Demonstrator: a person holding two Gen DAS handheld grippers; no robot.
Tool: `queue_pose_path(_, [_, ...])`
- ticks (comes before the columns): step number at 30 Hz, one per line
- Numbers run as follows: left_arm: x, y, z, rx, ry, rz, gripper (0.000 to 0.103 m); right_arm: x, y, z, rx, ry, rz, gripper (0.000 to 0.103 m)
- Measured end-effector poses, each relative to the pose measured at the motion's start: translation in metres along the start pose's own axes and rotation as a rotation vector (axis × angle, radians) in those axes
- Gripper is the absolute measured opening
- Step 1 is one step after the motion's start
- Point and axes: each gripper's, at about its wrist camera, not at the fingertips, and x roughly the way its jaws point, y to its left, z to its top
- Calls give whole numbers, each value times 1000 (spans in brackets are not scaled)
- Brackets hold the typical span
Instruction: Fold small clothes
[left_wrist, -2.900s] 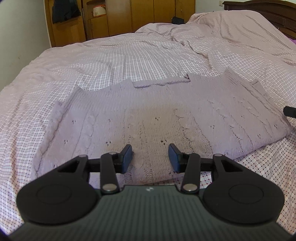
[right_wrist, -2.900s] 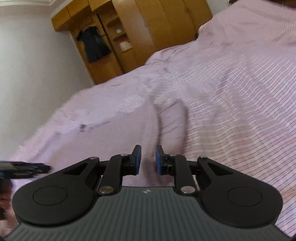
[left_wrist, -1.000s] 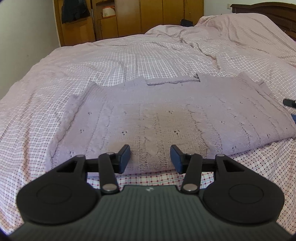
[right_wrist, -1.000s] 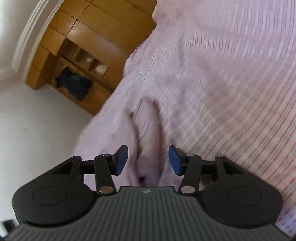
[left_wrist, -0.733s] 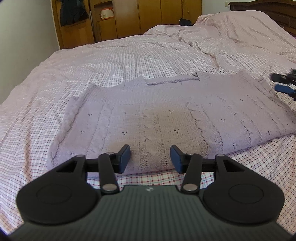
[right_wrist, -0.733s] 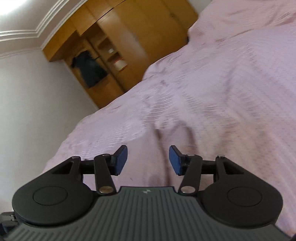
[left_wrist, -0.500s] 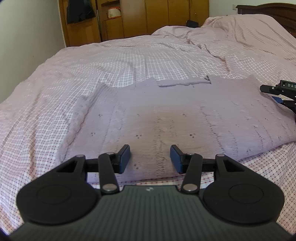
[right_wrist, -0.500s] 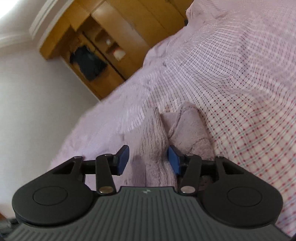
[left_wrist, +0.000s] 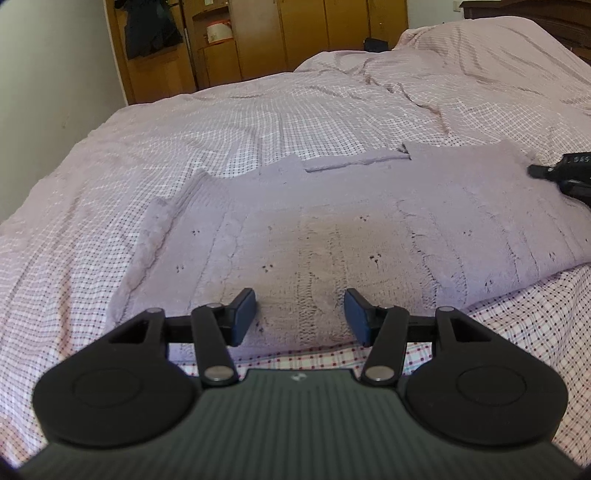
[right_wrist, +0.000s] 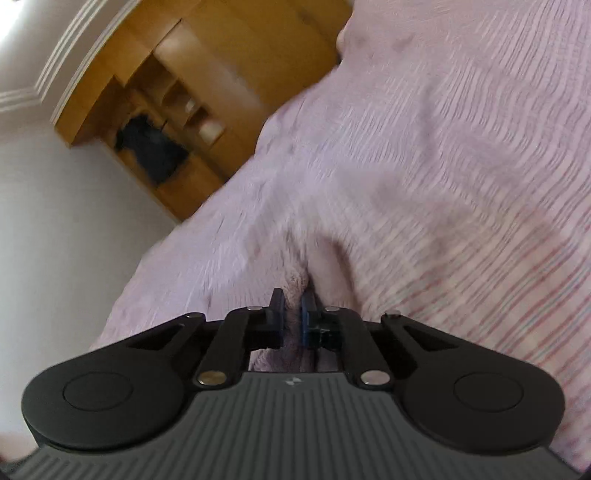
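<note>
A lilac knitted sweater (left_wrist: 369, 229) lies flat on the checked bed cover (left_wrist: 295, 110), neckline at the far side. My left gripper (left_wrist: 299, 306) hovers over the middle of its near hem; the jaws are opening, and the pads stand apart without pinching the knit below them. In the right wrist view my right gripper (right_wrist: 291, 306) is shut on a bunched fold of the sweater (right_wrist: 295, 280). The left wrist view shows that right gripper (left_wrist: 561, 175) at the sweater's far right corner. The right wrist view is blurred.
The rumpled pink checked cover (right_wrist: 461, 147) spreads over the whole bed. A wooden wardrobe (left_wrist: 258, 44) with a dark garment (left_wrist: 151, 29) hanging in it stands beyond the bed's far end. A pale wall (left_wrist: 55, 74) runs along the left, a dark headboard (left_wrist: 535, 11) at top right.
The right gripper came in over the sweater's right edge and closed on a fold of it. The left gripper stayed over the hem, its pads spreading slightly.
</note>
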Motion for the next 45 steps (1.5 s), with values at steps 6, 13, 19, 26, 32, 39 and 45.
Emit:
queue_pose_path(6, [1, 4, 0, -22, 7, -4, 55, -15, 7, 15, -19, -19, 24, 48])
queue_pose_path(13, [-8, 5, 3, -64, -32, -34, 55, -45, -32, 27, 84, -62, -11, 48])
queue_pose_path(19, [-11, 4, 6, -68, -51, -16, 55, -44, -59, 21, 190, 48, 91, 48])
queue_pose_path(26, [-8, 6, 5, -86, -65, 13, 55, -23, -44, 14, 131, 219, 198, 48])
queue_pose_path(32, [-7, 5, 4, -76, -60, 18, 55, -17, -49, 8, 173, 153, 212, 46])
queue_pose_path(39, [-6, 5, 3, -70, -57, 20, 55, -10, -43, -2, 137, 140, 152, 18])
queue_pose_path(45, [-3, 5, 2, -83, -45, 25, 55, -29, -22, -10, 38, 129, 74, 16])
